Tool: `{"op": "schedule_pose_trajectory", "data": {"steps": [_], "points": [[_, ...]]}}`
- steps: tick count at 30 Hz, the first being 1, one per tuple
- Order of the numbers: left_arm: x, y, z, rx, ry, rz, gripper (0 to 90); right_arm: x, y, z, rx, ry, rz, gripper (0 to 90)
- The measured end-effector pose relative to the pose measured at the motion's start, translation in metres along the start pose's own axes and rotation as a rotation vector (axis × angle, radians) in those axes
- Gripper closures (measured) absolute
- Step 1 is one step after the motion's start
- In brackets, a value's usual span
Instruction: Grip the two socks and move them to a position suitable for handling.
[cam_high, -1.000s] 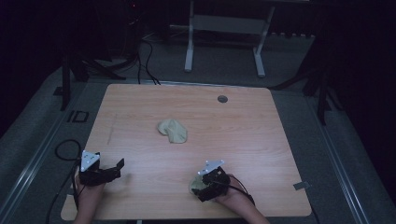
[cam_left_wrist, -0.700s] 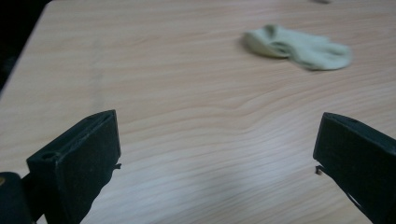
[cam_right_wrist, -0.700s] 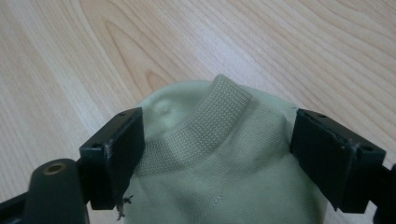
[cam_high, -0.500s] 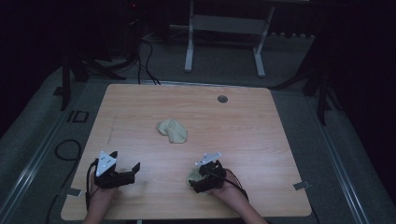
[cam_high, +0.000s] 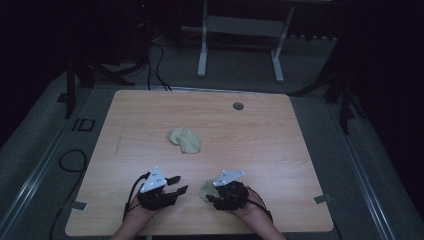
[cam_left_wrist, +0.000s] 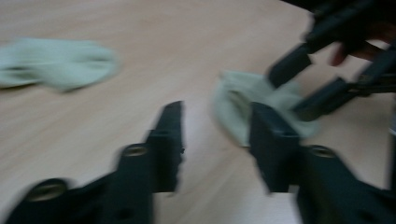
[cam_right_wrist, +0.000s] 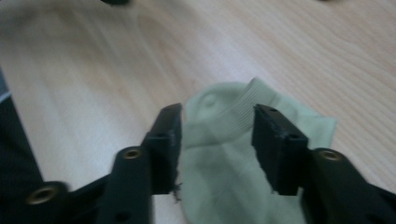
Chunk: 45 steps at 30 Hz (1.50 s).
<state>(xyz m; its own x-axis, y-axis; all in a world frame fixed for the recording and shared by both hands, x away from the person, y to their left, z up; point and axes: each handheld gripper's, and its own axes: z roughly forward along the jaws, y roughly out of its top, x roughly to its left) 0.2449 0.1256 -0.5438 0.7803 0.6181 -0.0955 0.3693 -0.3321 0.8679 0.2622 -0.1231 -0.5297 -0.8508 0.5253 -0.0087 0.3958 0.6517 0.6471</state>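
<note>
Two pale-green socks (cam_high: 184, 140) (cam_high: 206, 190), one wooden table (cam_high: 280, 145)

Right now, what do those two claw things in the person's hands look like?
Both are black. The left gripper and right gripper each carry a pale grey three-cornered plate on top and trail a black cable. Each has two flat, blocky black jaws with brass-coloured screw holes.

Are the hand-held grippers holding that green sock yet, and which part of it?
Not yet. The right hand-held gripper has its closing jaws around the near sock's ribbed cuff, not pinching. The left hand-held gripper holds nothing.
</note>
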Motion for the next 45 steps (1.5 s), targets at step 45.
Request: {"op": "schedule_pose_trajectory", "data": {"steps": [45], "points": [[-0.002,0.009,0.07,0.254,-0.127,0.225,89.5,-0.027,-0.019,-0.061,-0.107,-0.126,0.106,89.4]]}}
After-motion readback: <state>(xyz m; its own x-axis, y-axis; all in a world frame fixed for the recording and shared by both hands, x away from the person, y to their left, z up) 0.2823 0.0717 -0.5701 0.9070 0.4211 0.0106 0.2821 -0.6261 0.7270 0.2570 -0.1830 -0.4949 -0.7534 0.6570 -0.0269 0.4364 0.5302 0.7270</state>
